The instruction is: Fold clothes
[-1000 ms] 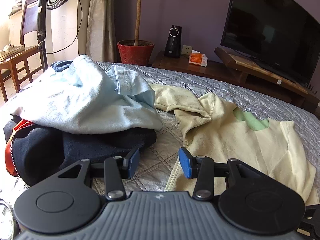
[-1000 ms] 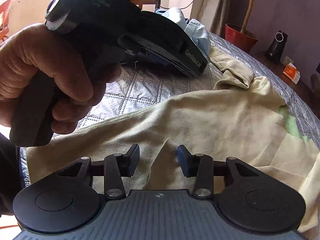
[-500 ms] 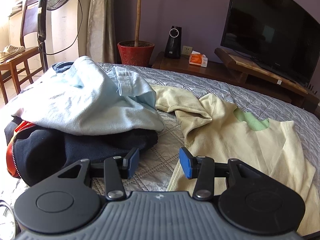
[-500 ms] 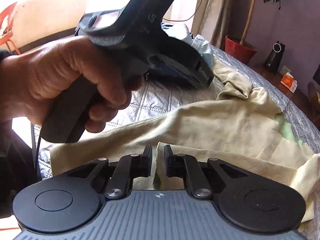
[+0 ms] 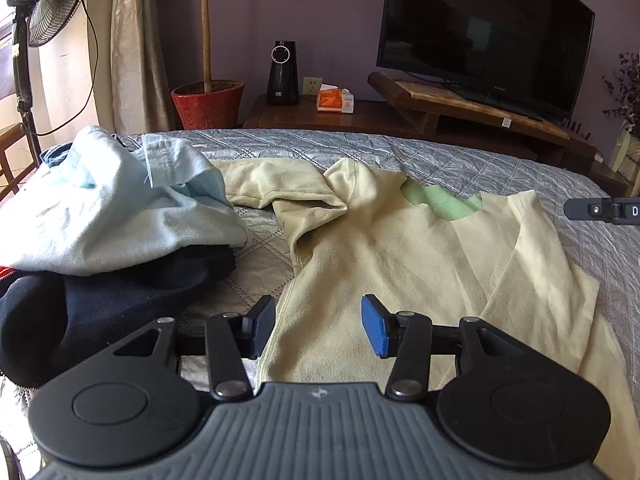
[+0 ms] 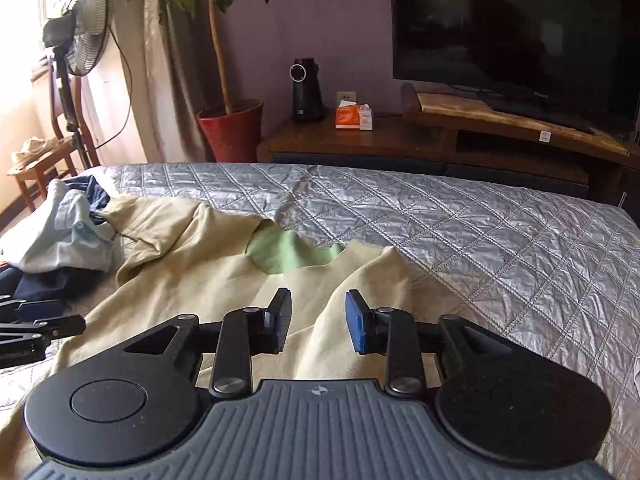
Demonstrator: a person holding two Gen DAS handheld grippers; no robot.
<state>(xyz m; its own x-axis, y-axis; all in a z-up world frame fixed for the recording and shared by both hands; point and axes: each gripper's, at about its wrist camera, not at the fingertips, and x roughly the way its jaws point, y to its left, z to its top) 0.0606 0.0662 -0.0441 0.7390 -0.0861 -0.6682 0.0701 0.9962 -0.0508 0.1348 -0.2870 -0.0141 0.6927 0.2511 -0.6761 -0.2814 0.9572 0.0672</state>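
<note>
A pale yellow shirt (image 5: 400, 264) lies spread on the grey quilted bed (image 5: 520, 168), its green inner neck (image 5: 444, 204) showing. Its right side lies folded over onto the body, and one sleeve (image 5: 272, 184) stretches left. My left gripper (image 5: 318, 326) hangs open just above the shirt's lower left edge, holding nothing. In the right wrist view my right gripper (image 6: 318, 320) is open over the folded right part of the shirt (image 6: 200, 280), nothing between its blue pads. The right gripper's tip (image 5: 600, 210) shows at the far right of the left wrist view.
A light blue garment (image 5: 100, 216) lies heaped on dark navy clothes (image 5: 100, 304) at the bed's left. Beyond the bed stand a red plant pot (image 5: 208, 104), a wooden TV stand (image 5: 460, 100) with a TV, and a fan (image 6: 80, 32). Bare quilt (image 6: 480, 232) lies to the right.
My right gripper, shut on the shirt's edge half a second ago, has opened and swung to the right side of the bed. The left gripper shifted right over the shirt.
</note>
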